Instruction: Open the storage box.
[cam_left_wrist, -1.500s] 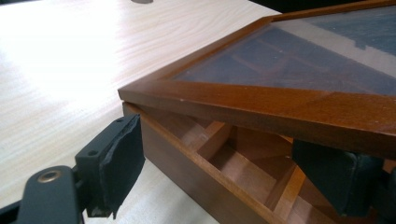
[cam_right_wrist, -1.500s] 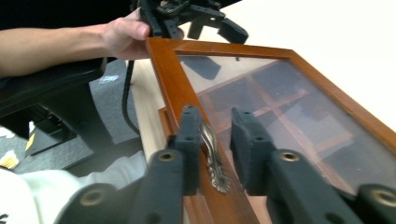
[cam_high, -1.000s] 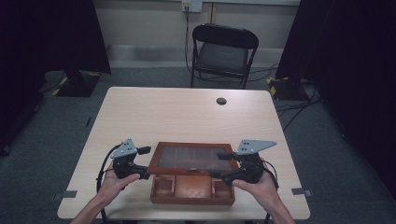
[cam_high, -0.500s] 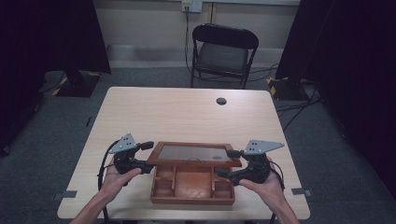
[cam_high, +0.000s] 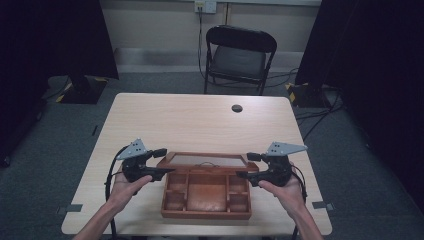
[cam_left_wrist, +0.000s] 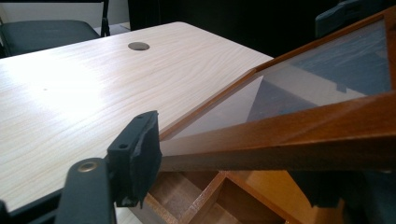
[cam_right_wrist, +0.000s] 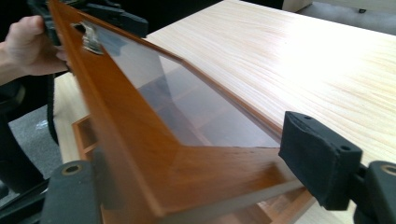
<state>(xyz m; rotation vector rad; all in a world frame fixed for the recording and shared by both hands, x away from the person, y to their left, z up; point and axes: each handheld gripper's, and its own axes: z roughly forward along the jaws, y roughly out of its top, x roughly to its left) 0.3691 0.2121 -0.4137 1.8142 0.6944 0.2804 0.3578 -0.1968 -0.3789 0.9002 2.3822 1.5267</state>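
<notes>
Box: I saw the wooden box (cam_high: 206, 196) low in the centre of the frame, near the table (cam_high: 200, 120) front edge.
Lid: the glass-panelled lid (cam_high: 207, 160) stood raised.
Left gripper (cam_high: 159, 171): clenched on the lid's left edge.
Right gripper (cam_high: 245, 175): clenched on its right edge.
Room: bare wood beyond.
Hidden: the small compartments were too dim to read.
</notes>
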